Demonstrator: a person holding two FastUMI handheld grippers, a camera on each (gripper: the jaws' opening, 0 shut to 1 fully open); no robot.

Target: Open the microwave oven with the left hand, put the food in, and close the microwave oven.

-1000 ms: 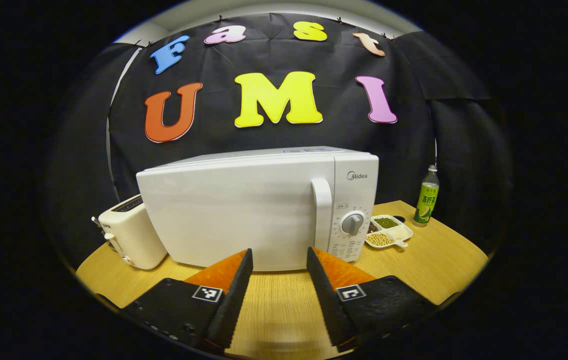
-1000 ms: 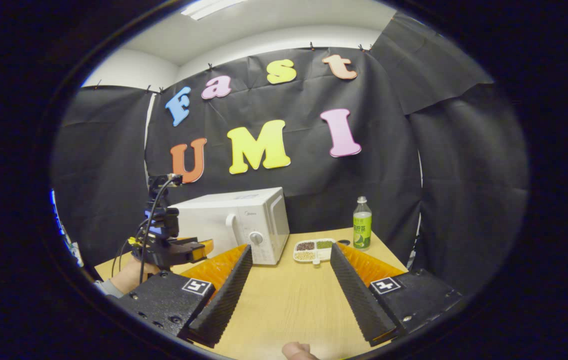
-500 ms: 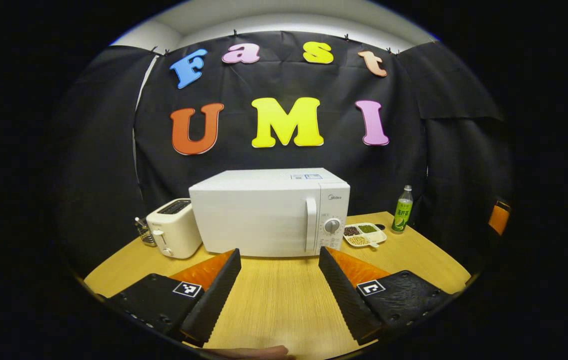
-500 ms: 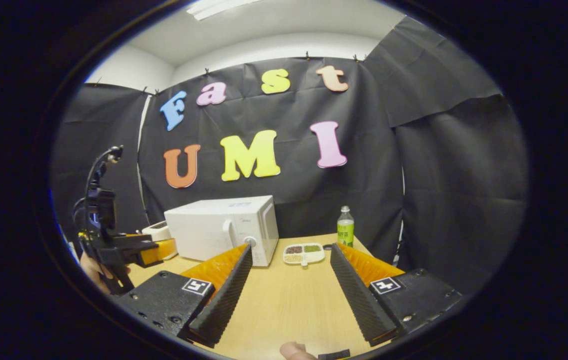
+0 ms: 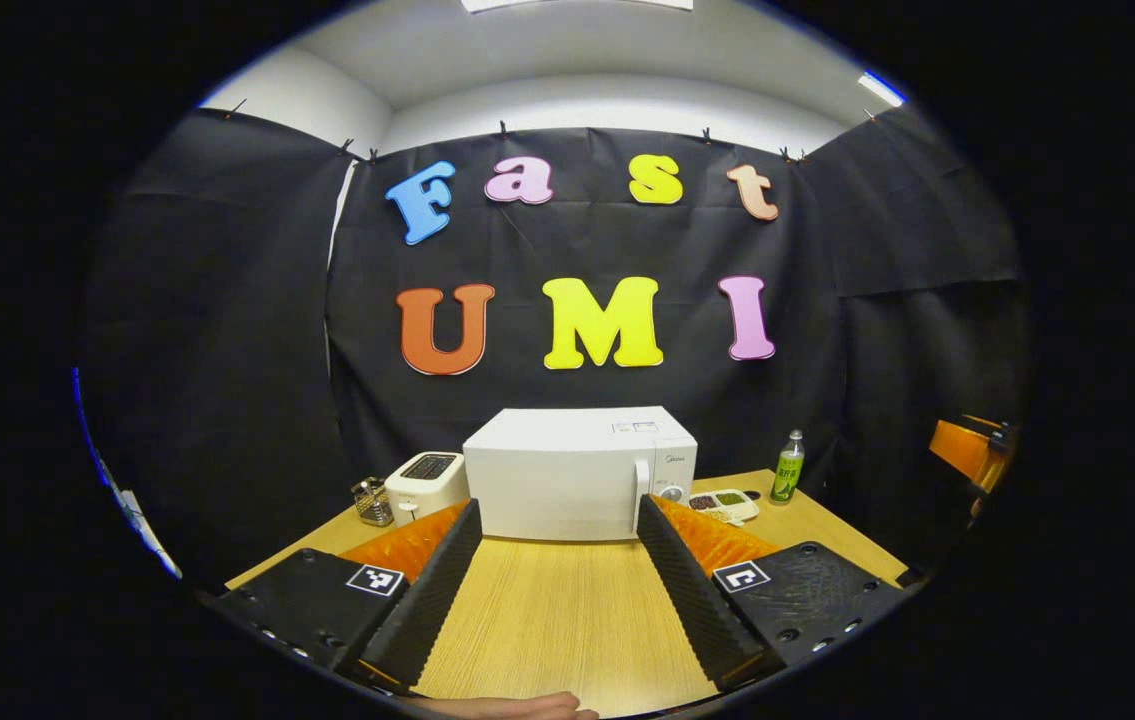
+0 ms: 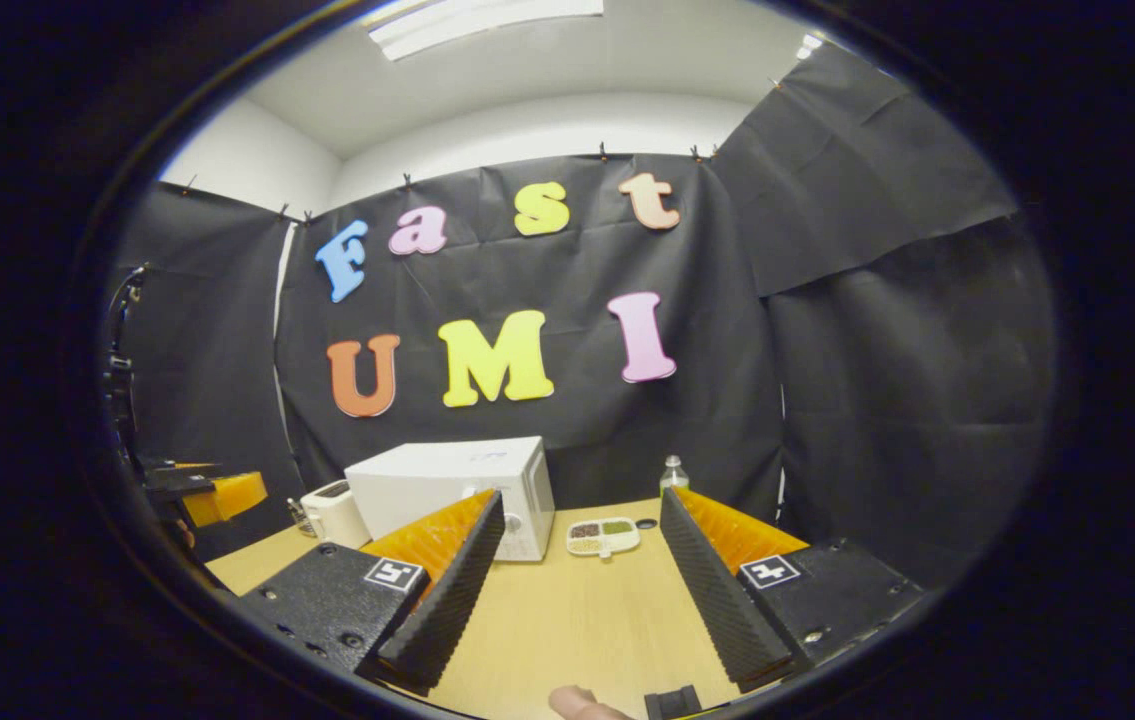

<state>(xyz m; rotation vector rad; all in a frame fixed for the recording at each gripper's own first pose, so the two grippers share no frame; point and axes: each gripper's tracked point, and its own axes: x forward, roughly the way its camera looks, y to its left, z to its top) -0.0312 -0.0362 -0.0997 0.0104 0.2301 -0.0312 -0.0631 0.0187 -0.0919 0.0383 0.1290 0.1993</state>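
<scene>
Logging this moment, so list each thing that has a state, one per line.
Microwave: door shut.
Dish: on the table beside the microwave, its compartments filled.
Bottle: upright, capped.
Toaster: upright, left of the microwave.
Left gripper: open, holding nothing.
Right gripper: open, holding nothing.

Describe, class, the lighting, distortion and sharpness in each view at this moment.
Left gripper view: fisheye bends the table edge and wall; even overhead light, no harsh glare on the closed microwave oven; all sharp.
Right gripper view: bright ceiling lamp at top; the divided food tray stays small but crisp; straight lines bow outward near the rim.
</scene>
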